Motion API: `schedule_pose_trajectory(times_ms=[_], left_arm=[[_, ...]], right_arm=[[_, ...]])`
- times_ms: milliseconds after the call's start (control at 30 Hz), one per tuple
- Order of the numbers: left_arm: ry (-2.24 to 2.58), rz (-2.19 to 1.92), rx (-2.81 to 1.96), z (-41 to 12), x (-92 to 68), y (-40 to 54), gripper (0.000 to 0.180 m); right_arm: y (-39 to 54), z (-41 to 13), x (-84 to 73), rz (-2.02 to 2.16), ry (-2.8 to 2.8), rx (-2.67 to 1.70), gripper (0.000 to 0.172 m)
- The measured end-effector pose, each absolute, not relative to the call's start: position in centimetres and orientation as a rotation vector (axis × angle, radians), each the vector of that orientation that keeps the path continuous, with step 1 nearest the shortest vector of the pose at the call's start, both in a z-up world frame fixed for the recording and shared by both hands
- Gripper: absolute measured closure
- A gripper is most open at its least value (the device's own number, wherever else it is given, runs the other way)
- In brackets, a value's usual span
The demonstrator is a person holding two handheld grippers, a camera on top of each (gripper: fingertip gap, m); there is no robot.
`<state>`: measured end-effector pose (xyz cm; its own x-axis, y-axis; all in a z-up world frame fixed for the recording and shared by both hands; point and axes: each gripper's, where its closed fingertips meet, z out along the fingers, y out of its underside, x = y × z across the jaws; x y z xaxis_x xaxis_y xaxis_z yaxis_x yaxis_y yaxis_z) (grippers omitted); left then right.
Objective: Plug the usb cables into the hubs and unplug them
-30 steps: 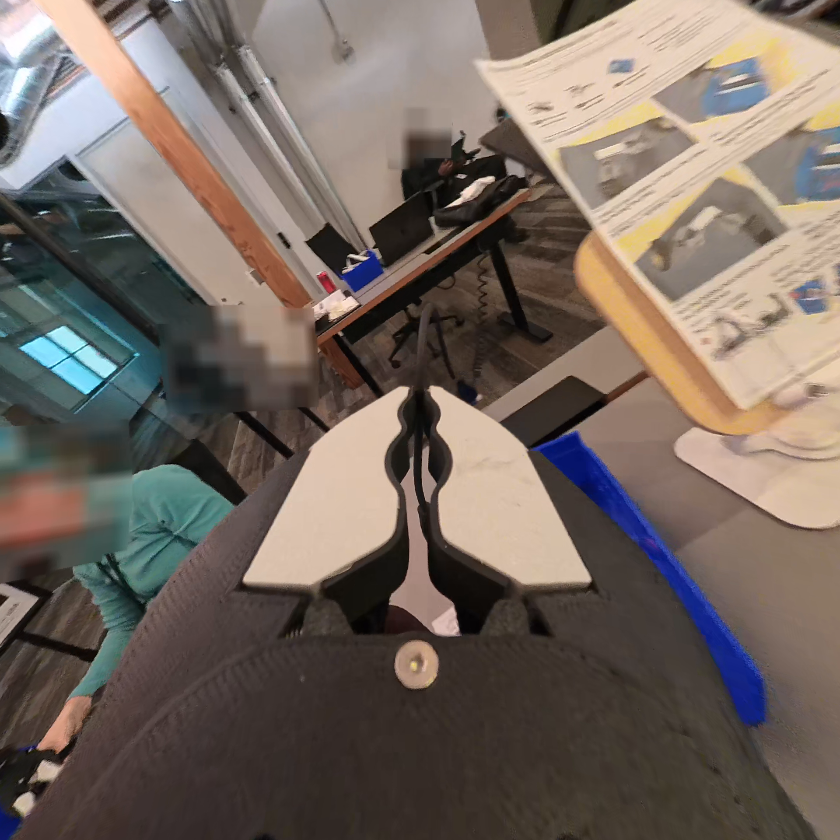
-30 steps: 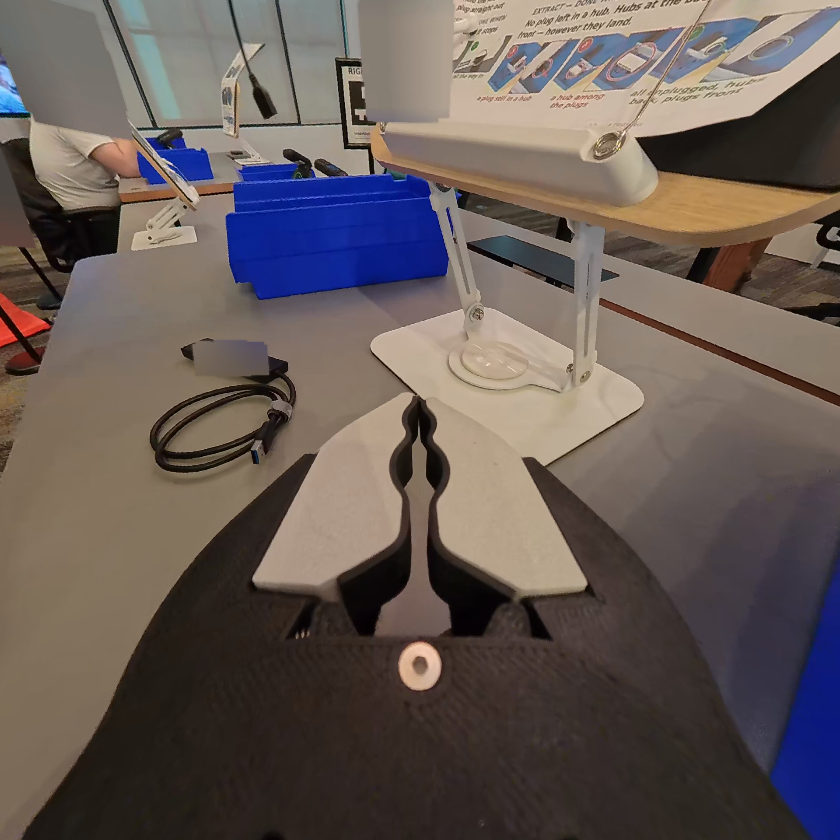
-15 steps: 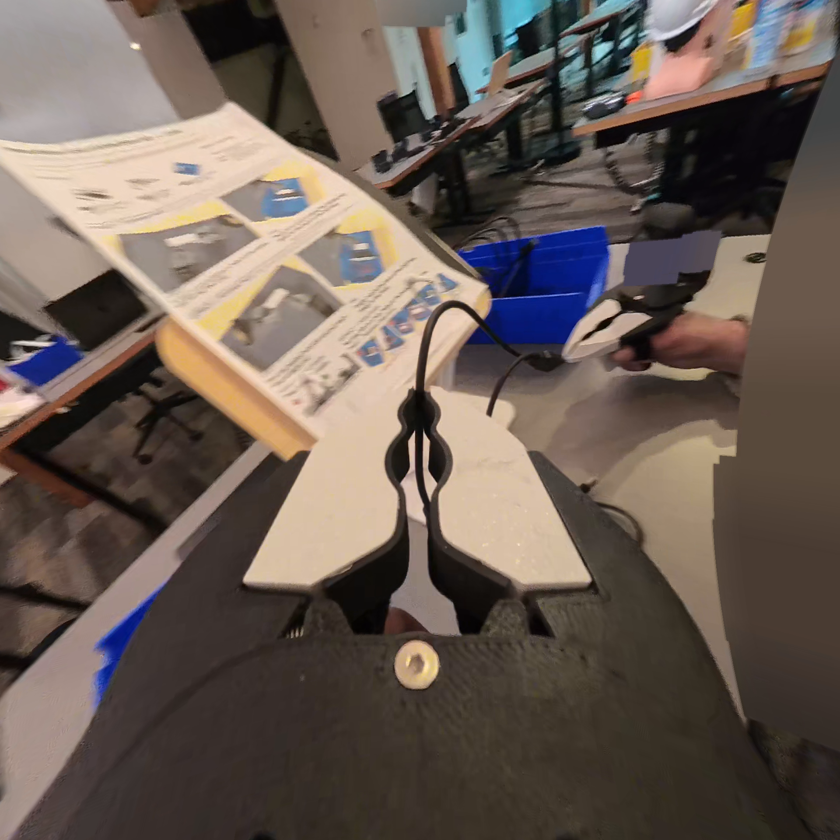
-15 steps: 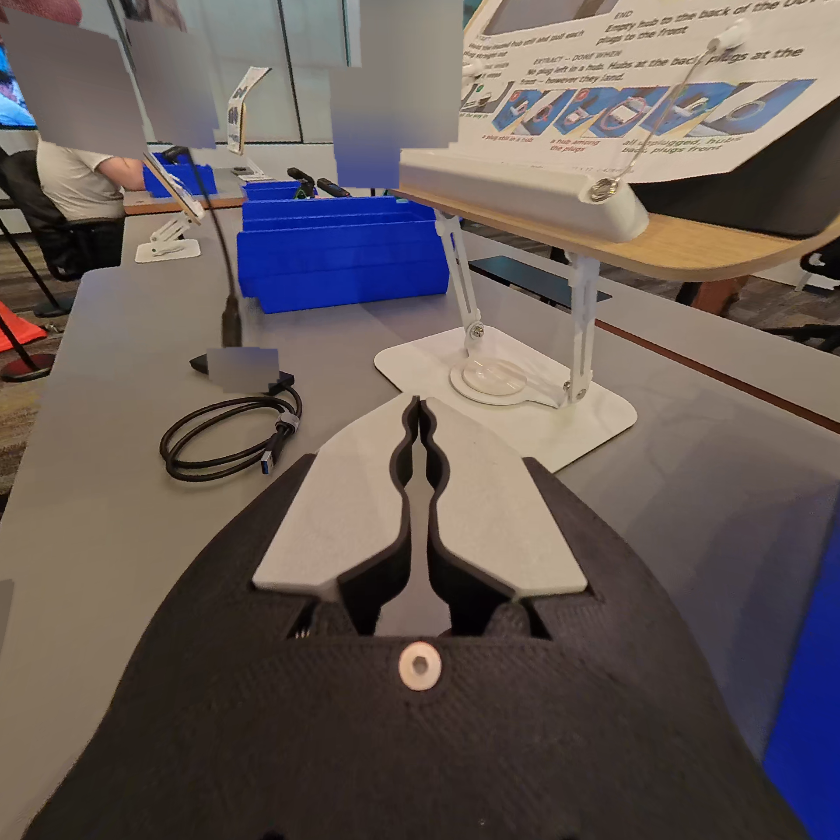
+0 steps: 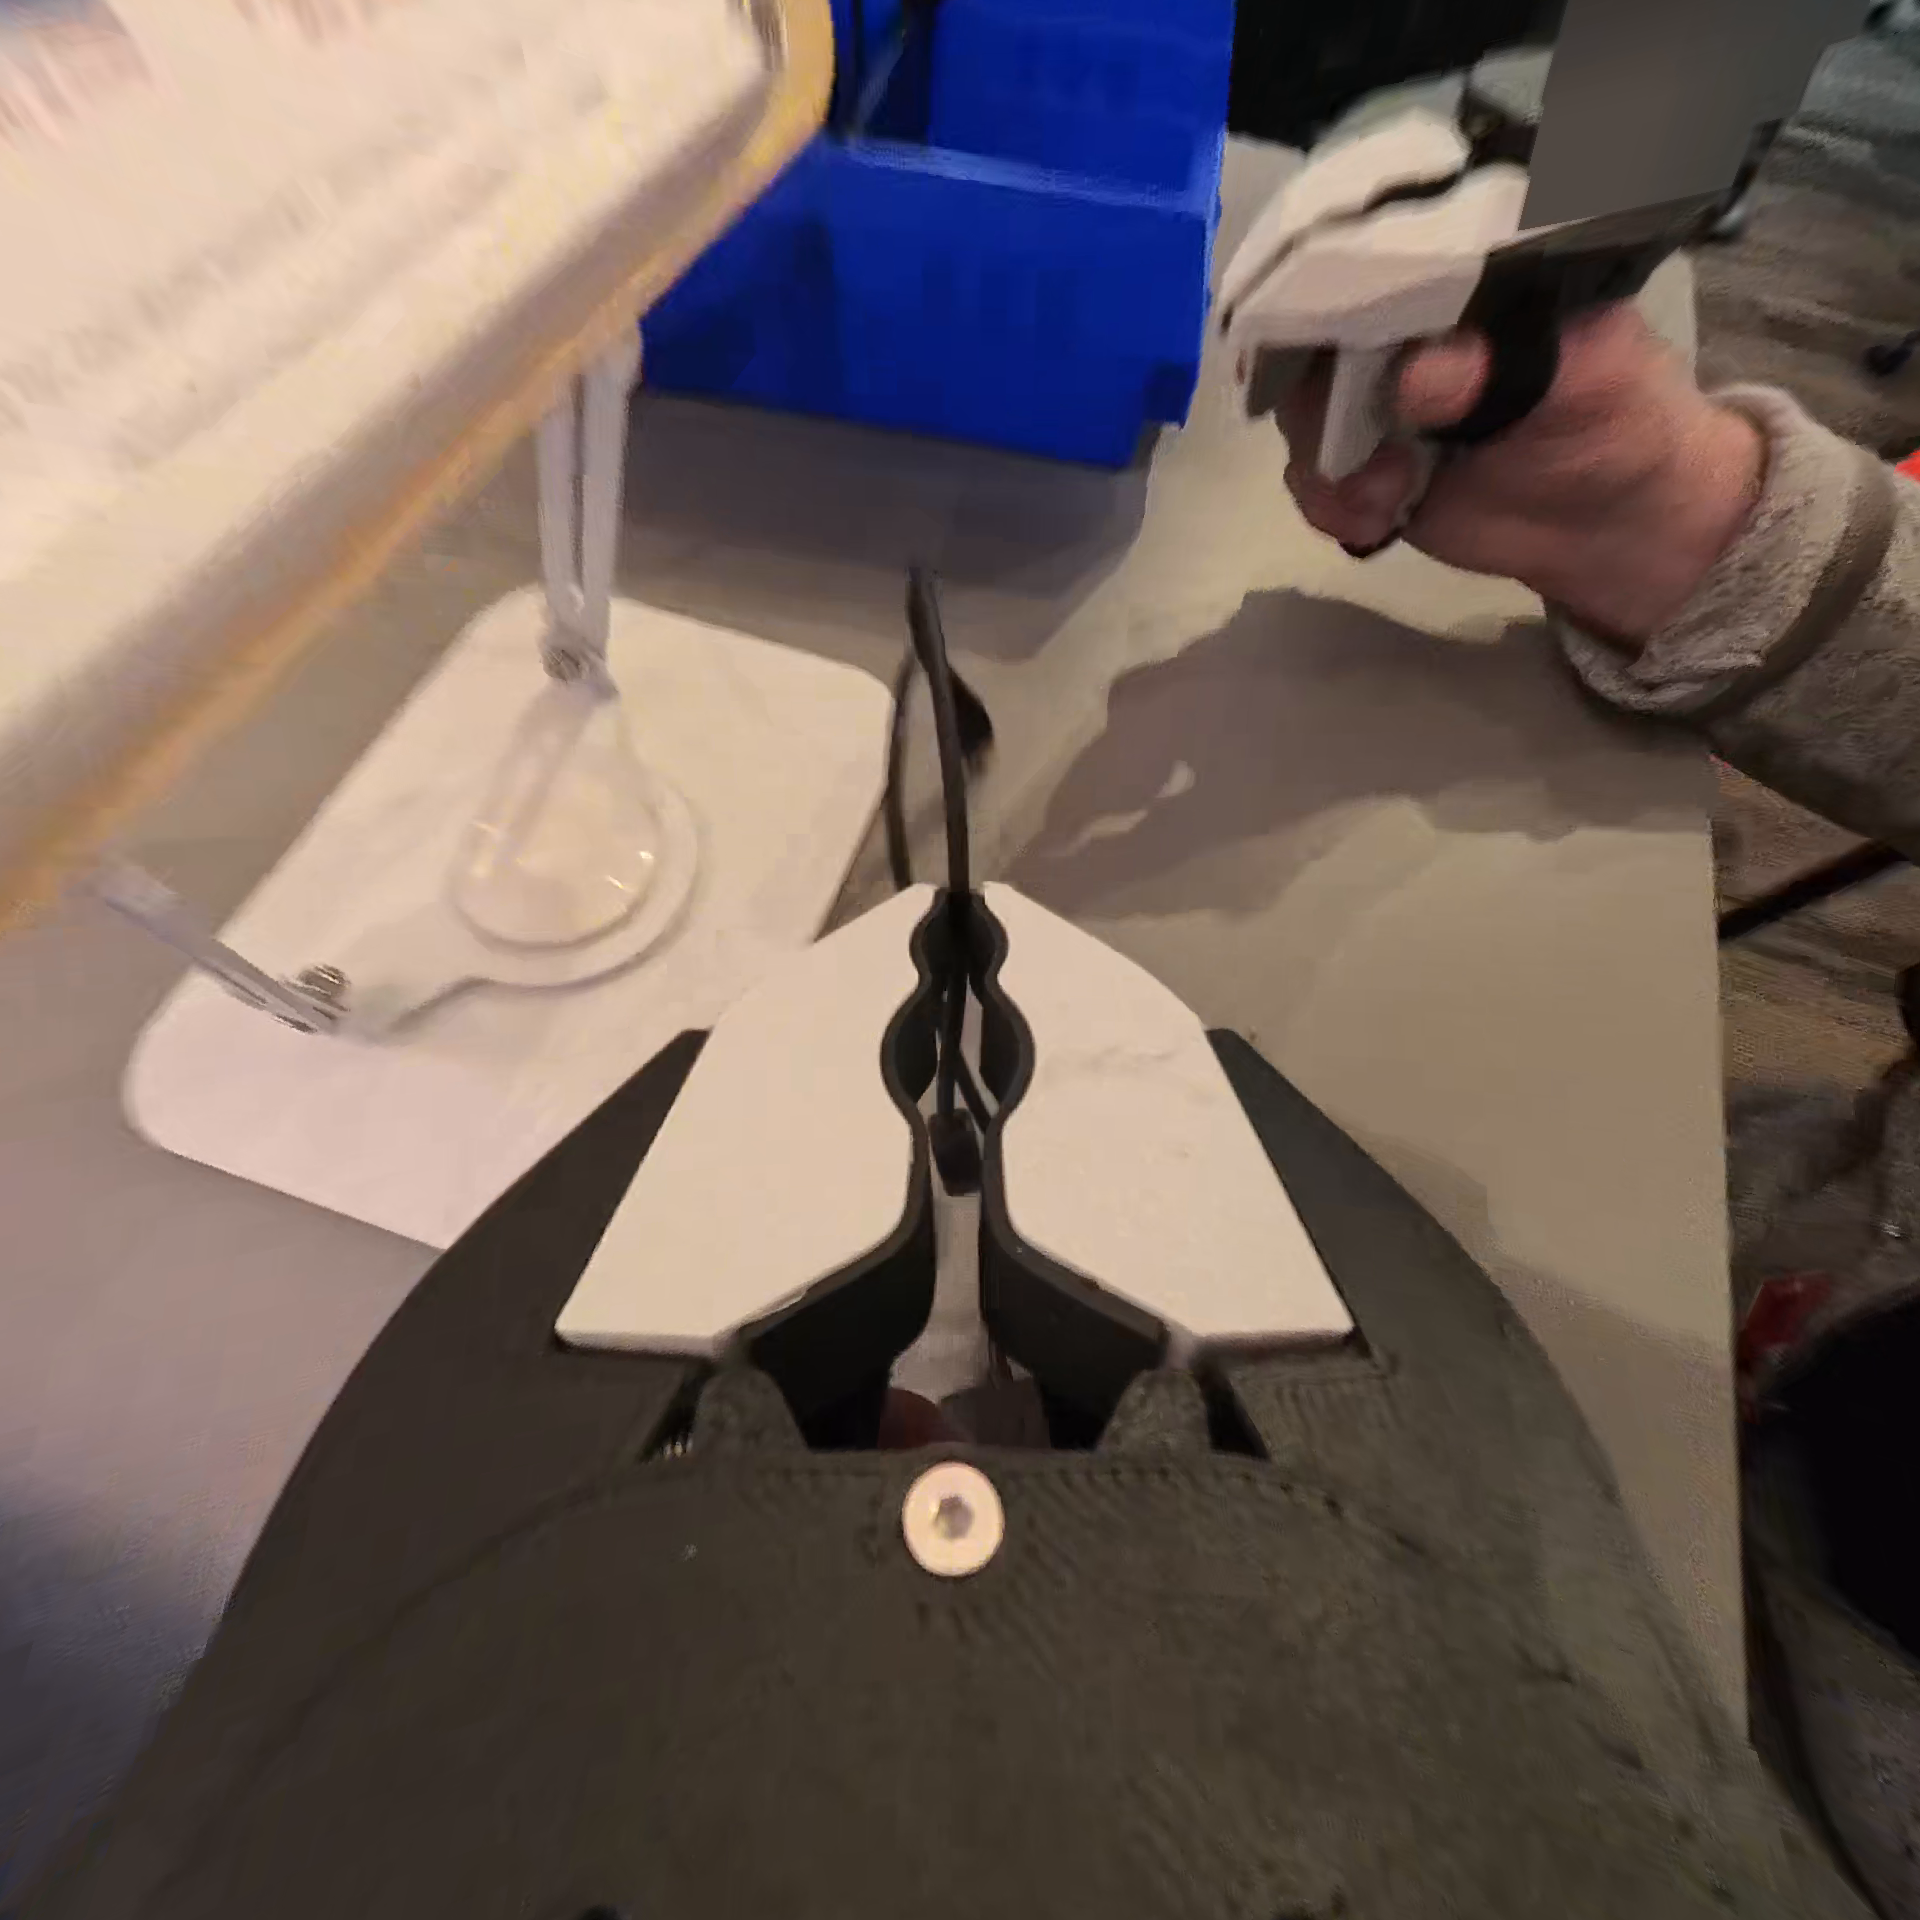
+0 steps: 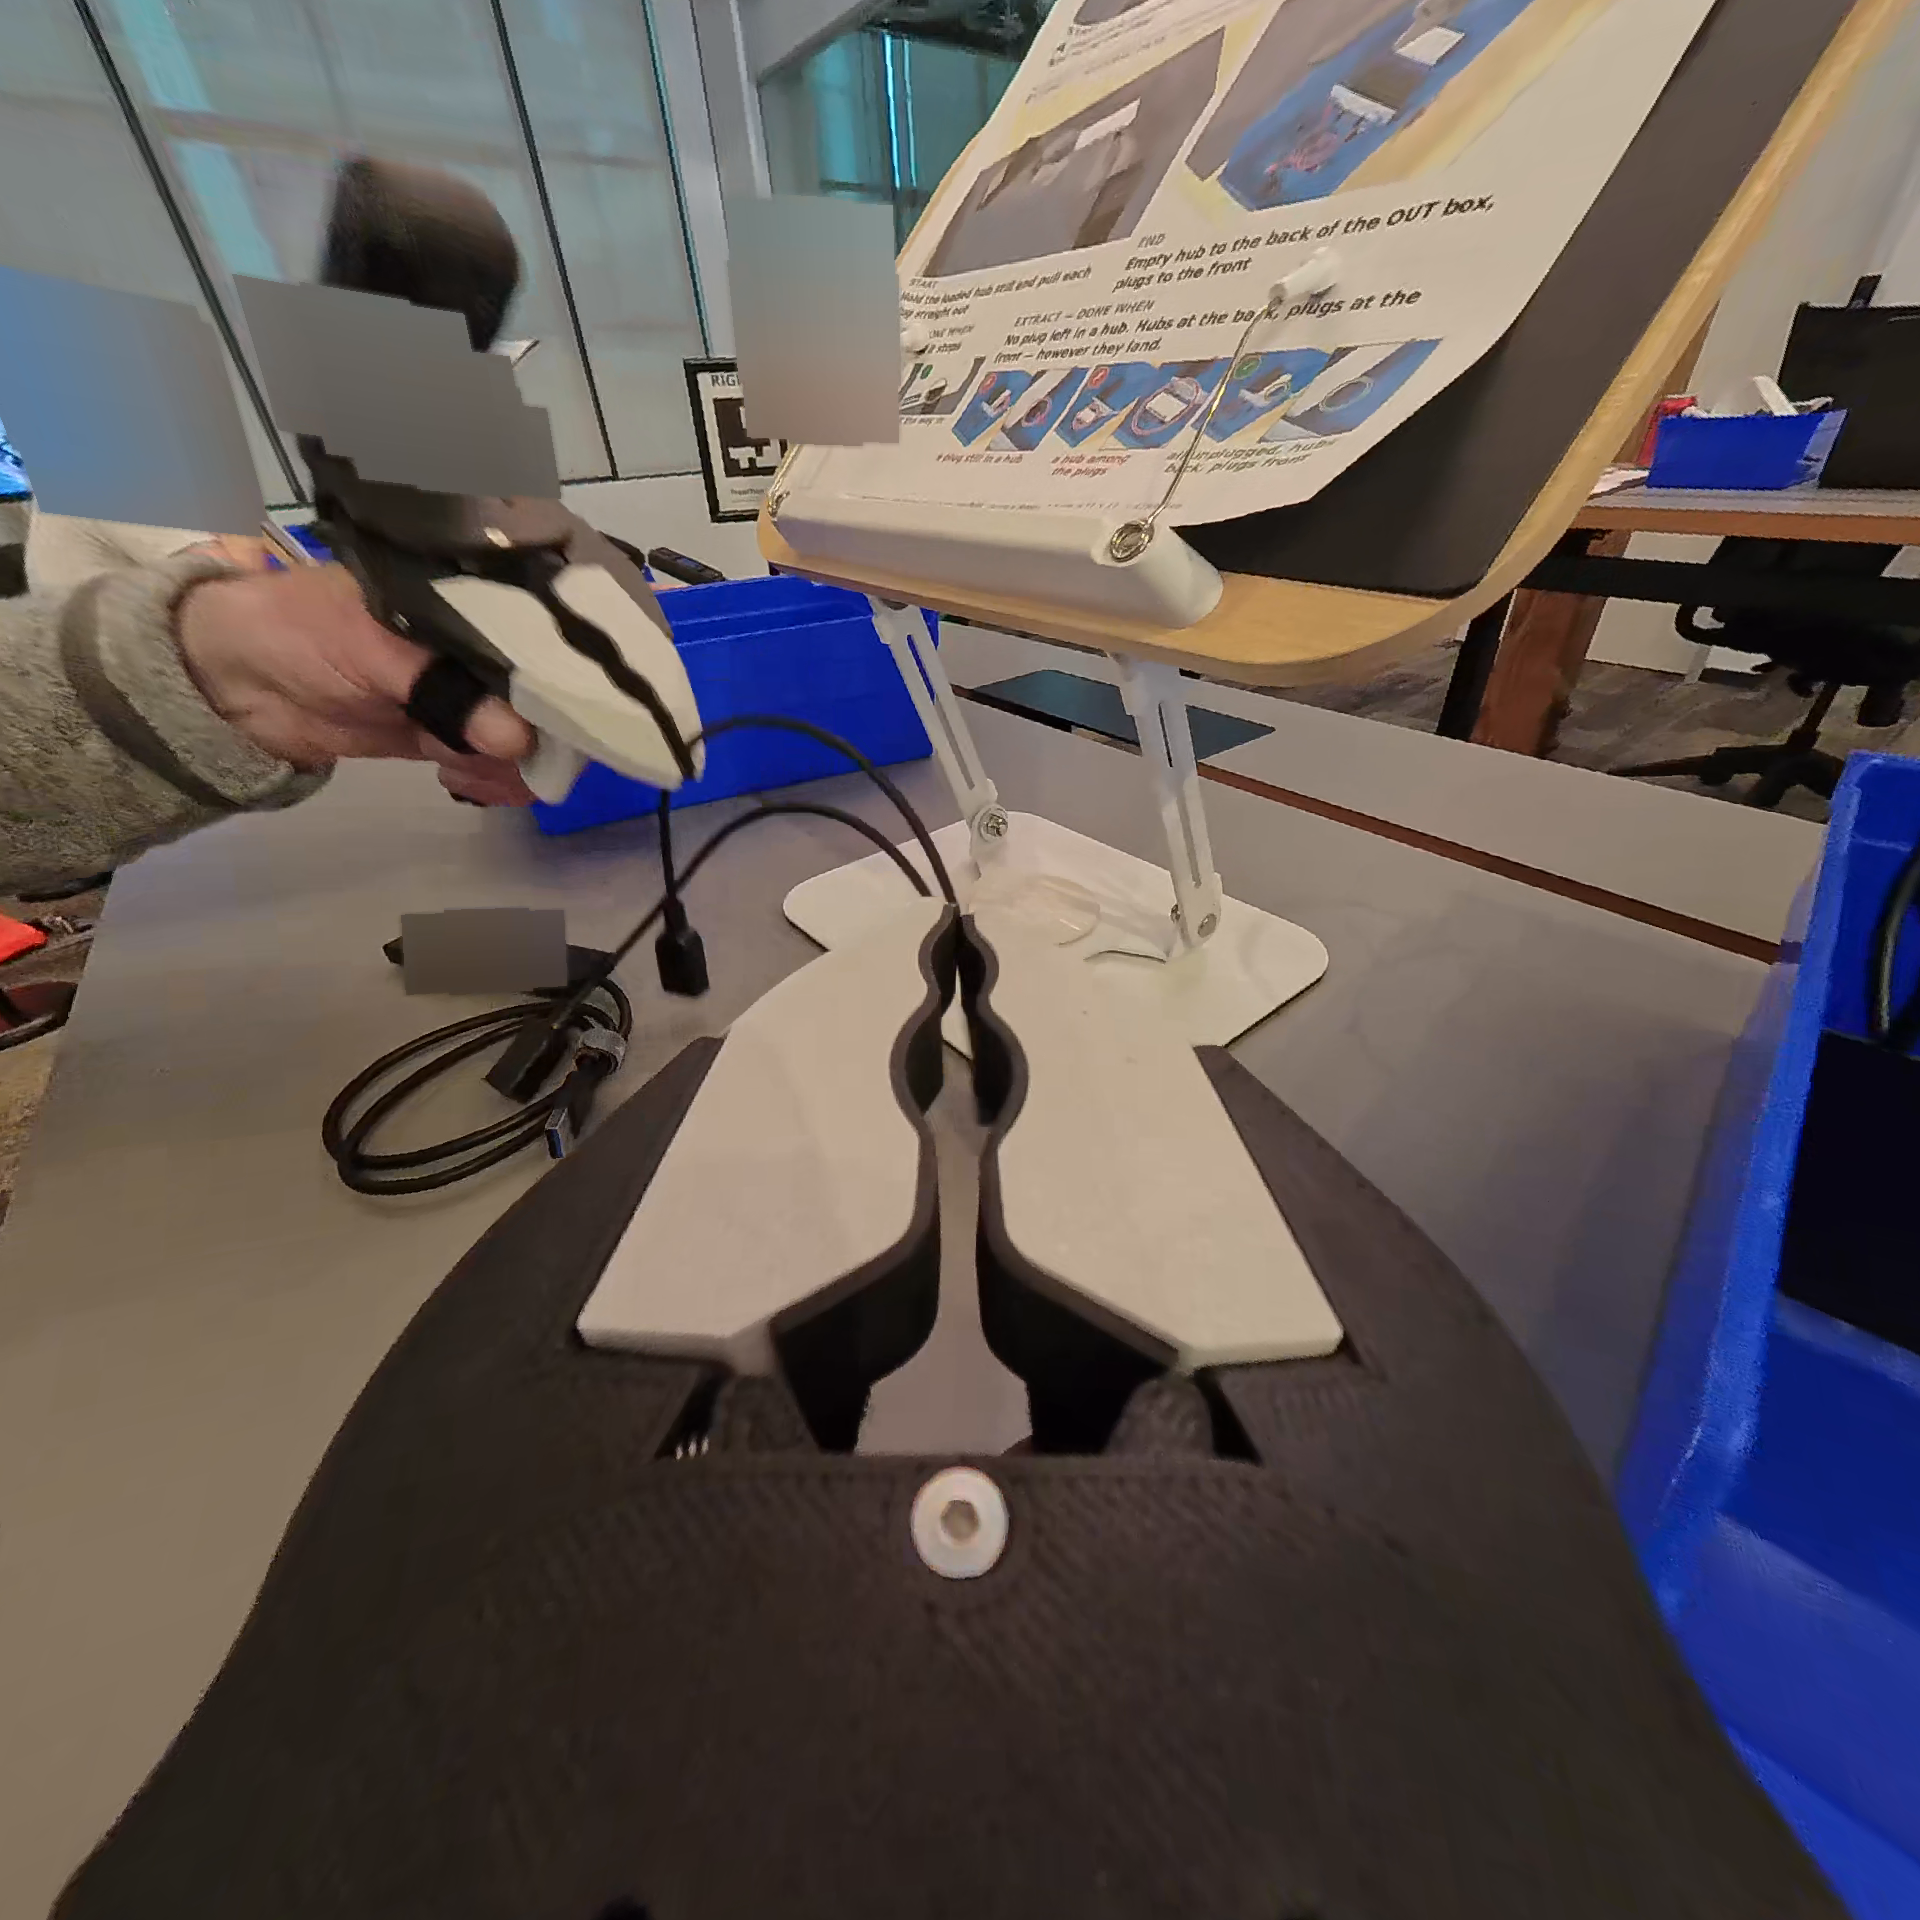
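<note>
USB cable (image 5: 947, 776): thin, black and limp, so it will likely weigh little and flop under its own plug (image 6: 681, 951), which dangles above the grey table (image 6: 1455, 1039) near the hub (image 6: 588, 962). A hold on the stiff plug body should steer it better than one on the cord. The left gripper (image 5: 958, 896) pinches the cord mid-length, raised off the table. The right gripper (image 6: 956, 920) has its jaws together.

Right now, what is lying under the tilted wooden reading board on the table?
Under the wooden board, two white legs stand on a white base plate with a clear disc. The right gripper covers the plate's near edge.
</note>
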<state>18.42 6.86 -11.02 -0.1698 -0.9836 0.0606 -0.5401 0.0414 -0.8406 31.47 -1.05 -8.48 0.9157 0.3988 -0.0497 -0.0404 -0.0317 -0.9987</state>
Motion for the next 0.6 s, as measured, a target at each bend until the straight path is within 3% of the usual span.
schedule_pose_trajectory(times_ms=[100,267,433,600], left_arm=[[1.768,-1.049,-1.584,-13.3,18.6,7.5,0.178],[1.814,-0.919,-1.607,-13.8,17.2,9.0,0.146],[1.848,-0.753,-1.635,-14.2,14.3,10.2,0.088],[1.926,-0.456,-1.625,-14.5,9.9,10.4,0.101]], right_arm=[[-1.1,-8.4,31.1,0.366,-0.304,-1.568,0.172],[-0.9,-8.8,30.6,0.354,-0.331,-1.589,0.172],[-1.0,-8.7,30.5,0.359,-0.335,-1.584,0.172],[-1.0,-8.7,30.3,0.356,-0.343,-1.587,0.172]])
